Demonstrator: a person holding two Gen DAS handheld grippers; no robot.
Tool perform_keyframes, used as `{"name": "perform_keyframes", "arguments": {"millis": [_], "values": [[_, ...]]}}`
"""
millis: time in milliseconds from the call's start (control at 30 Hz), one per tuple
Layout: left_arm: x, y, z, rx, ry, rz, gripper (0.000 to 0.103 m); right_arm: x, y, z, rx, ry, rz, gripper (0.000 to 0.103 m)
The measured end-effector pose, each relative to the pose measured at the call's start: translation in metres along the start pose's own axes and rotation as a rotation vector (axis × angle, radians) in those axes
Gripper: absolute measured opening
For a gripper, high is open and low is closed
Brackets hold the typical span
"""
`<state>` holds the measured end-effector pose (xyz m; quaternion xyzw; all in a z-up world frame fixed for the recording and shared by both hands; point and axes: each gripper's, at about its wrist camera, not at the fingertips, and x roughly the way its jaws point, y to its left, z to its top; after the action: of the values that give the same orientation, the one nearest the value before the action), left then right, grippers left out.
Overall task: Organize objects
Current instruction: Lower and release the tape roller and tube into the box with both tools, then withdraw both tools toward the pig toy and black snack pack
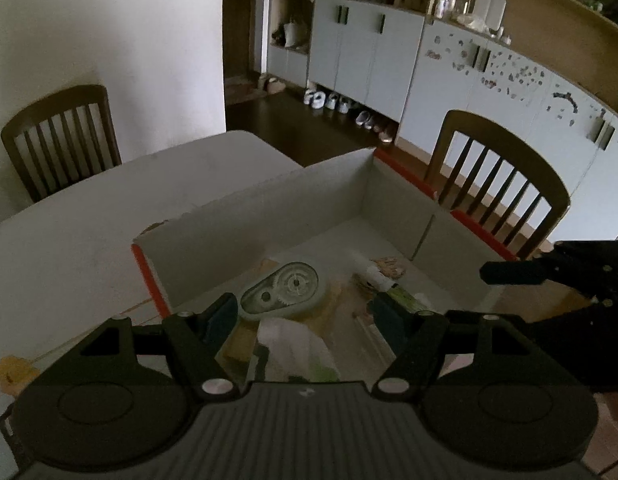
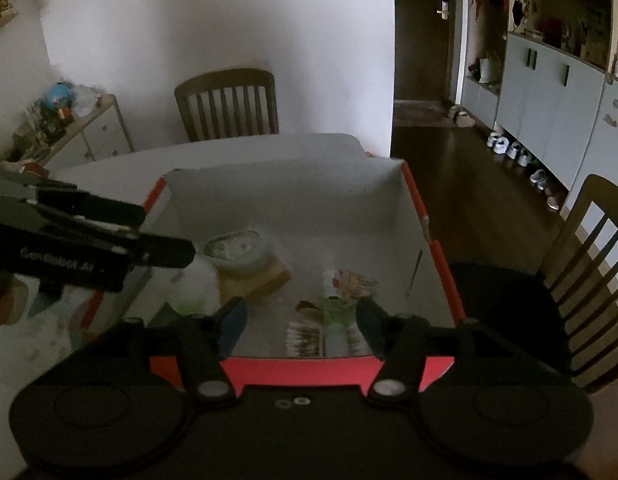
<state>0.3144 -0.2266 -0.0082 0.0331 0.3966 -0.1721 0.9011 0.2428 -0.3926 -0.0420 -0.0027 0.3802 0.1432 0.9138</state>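
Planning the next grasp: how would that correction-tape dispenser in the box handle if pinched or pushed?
The dispenser looks like a rigid plastic shell with gears showing, so probably stiff and light. It lies flat, so it should slide rather than roll. Its smooth rounded edge may slip.

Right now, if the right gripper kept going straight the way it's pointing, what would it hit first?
Most likely the right gripper would meet the small tube lying among the packets on the floor of the box; its open jaws frame that spot. Depth is hard to judge.
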Motion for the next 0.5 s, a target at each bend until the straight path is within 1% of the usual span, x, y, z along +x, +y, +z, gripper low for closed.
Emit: {"name": "perform_keyframes", "arguments": {"millis": [200, 300, 367, 400, 433, 500], "values": [[-0.029, 0.003, -0.012, -0.003, -0.042, -0.010, 0.074, -0.014, 0.022, 0.002, -0.003, -0.023, 0.014, 0.065], [-0.043, 0.008, -0.021, 0.000, -0.063, -0.014, 0.074, -0.018, 0.036, 0.003, -0.007, -0.029, 0.018, 0.069], [-0.052, 0.014, -0.025, -0.001, -0.072, -0.011, 0.075, -0.020, 0.046, 0.002, -0.005, -0.033, 0.021, 0.076], [-0.056, 0.018, -0.028, -0.001, -0.075, -0.011, 0.080, -0.021, 0.052, 0.002, -0.006, -0.036, 0.022, 0.077], [-0.061, 0.022, -0.030, -0.002, -0.080, -0.010, 0.082, -0.022, 0.058, 0.002, -0.006, -0.038, 0.022, 0.079], [-0.069, 0.031, -0.035, -0.009, -0.089, -0.007, 0.083, -0.023, 0.069, 0.002, -0.007, -0.041, 0.023, 0.083]]}}
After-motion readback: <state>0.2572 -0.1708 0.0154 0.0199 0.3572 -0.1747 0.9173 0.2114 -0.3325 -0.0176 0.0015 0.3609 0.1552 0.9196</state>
